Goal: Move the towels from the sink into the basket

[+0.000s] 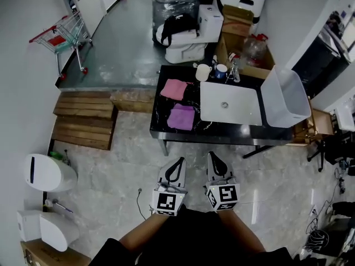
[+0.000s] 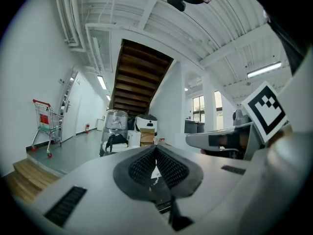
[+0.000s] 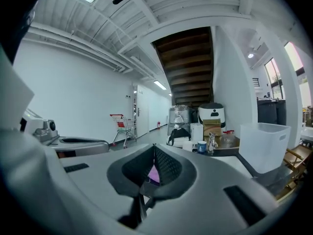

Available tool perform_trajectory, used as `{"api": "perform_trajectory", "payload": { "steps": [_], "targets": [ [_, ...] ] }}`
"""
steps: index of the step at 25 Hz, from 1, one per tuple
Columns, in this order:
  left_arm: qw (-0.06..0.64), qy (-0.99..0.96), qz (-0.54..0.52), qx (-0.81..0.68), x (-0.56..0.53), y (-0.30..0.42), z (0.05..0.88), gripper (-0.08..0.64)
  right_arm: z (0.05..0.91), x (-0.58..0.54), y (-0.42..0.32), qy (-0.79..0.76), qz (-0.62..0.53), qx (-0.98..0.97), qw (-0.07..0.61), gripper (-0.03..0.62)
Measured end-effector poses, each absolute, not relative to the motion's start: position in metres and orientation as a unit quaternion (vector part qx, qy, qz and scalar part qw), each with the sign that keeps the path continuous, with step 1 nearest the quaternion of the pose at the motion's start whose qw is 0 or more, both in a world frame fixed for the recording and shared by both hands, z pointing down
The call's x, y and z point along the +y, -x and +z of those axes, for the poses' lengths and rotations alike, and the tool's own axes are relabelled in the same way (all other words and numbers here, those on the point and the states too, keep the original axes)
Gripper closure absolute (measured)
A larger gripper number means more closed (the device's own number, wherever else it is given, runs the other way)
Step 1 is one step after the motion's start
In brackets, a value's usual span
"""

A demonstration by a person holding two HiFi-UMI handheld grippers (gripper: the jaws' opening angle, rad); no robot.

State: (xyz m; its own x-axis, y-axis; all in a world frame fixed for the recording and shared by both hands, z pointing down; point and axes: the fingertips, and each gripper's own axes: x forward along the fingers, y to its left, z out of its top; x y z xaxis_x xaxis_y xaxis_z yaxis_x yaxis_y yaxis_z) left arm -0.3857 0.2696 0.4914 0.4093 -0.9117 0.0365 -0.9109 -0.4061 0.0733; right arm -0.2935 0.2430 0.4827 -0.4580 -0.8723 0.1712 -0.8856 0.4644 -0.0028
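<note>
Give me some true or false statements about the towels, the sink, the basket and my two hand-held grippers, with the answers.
1. Both towels lie inside the sink. False: the pink towel and purple towel lie on the black counter, left of it.
2. The white basket stands at the counter's right end. True.
3. The left hand-held gripper holds a towel. False: its jaws are shut on nothing.
4. The right hand-held gripper is shut and empty. True.
</note>
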Motion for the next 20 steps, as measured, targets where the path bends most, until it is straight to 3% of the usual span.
{"api": "perform_trajectory", "payload": {
  "steps": [20],
  "targets": [
    [0.015,-0.822,0.004,-0.569,0.176,0.397,0.477,0.546,0.471,0.150,0.286,-0.501,0.037,-0.862,0.064,0.575]
  ]
}}
